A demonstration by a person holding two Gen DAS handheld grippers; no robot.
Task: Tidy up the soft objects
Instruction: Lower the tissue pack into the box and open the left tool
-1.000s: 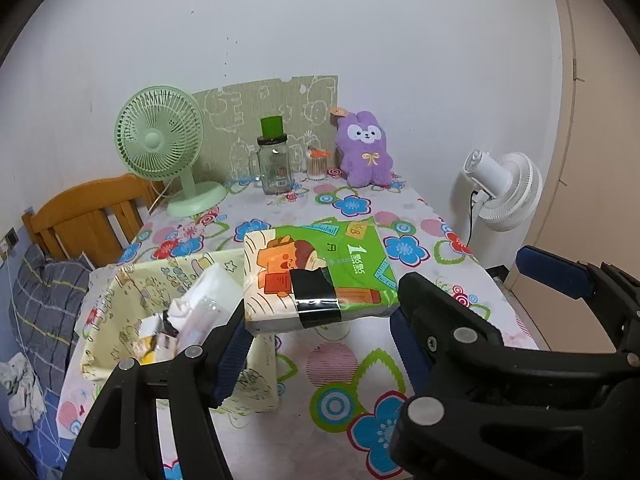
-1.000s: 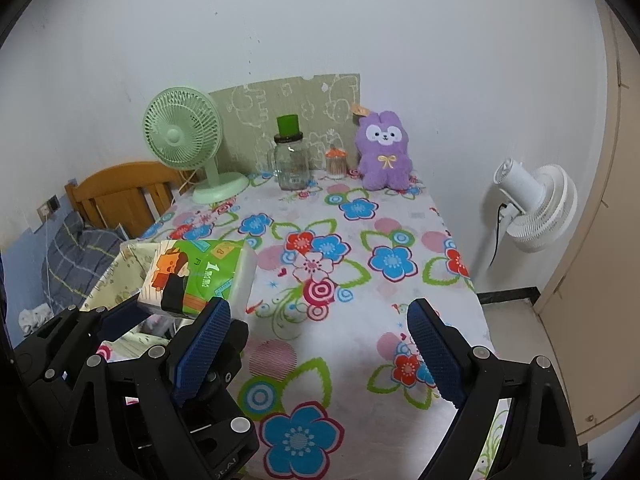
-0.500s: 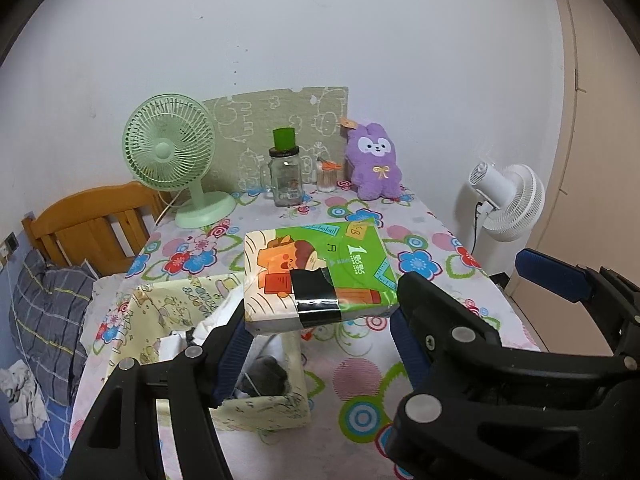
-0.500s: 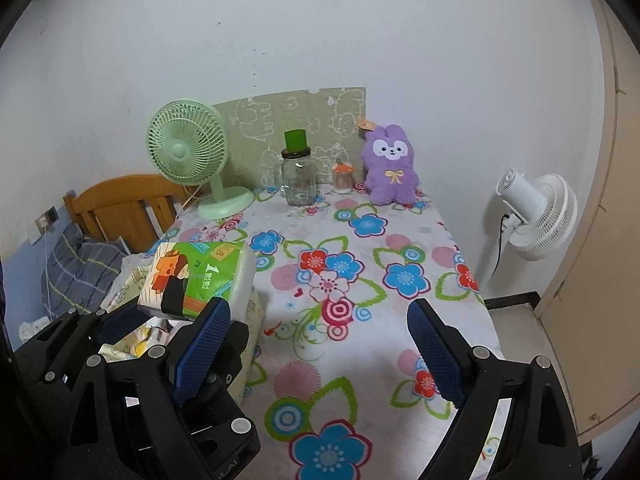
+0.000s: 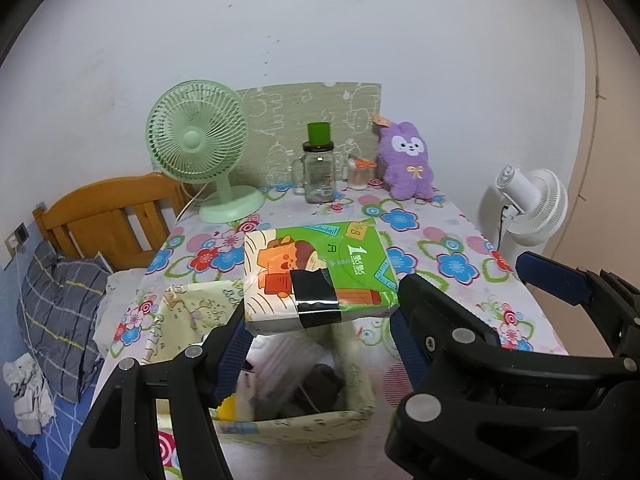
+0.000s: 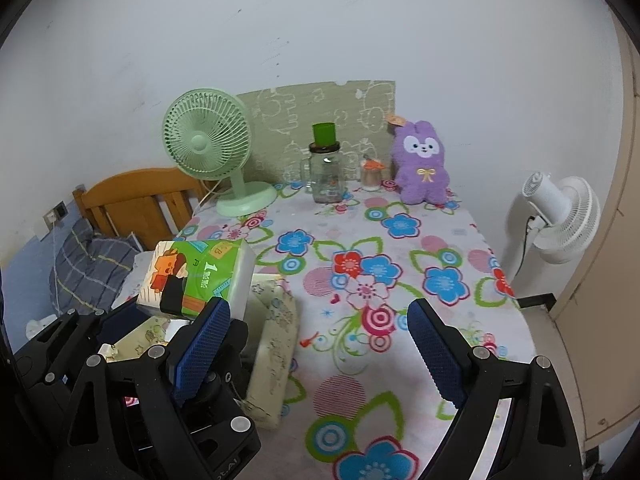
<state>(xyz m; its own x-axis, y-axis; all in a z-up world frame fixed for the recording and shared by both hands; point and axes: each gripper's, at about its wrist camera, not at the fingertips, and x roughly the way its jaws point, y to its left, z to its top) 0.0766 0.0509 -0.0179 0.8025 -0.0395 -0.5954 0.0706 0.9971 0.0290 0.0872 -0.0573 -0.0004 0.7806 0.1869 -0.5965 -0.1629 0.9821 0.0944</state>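
**Tissue pack held above fabric bin on flowered table**

White walls back a table point(image 6: 400, 240) covered in a bright flower-print cloth, with a wooden headboard point(image 5: 108, 216) and plaid bedding point(image 5: 56, 312) to its left. The left gripper point(image 5: 320, 328) holds a soft tissue pack point(image 5: 316, 276), green and cream with a cartoon figure and a strip of black tape, clamped between its 2 blue-padded fingers at a middling spread. The pack sits level in the air directly above an open fabric storage bin point(image 5: 280, 424), which stands on the near left part of the table and already contains assorted items. The right gripper point(image 6: 320, 348) hovers over the tablecloth just beside the bin, its jaws spread wide with nothing between them. Along the far edge of the table stand a green desk fan point(image 6: 208, 148), a glass jar point(image 6: 326, 172) topped by a green cup, a small orange-lidded container point(image 6: 371, 176) and a purple plush rabbit point(image 6: 420, 164) leaning against the wall. 1 white fan point(image 6: 560, 216) stands on the floor to the right of the table.
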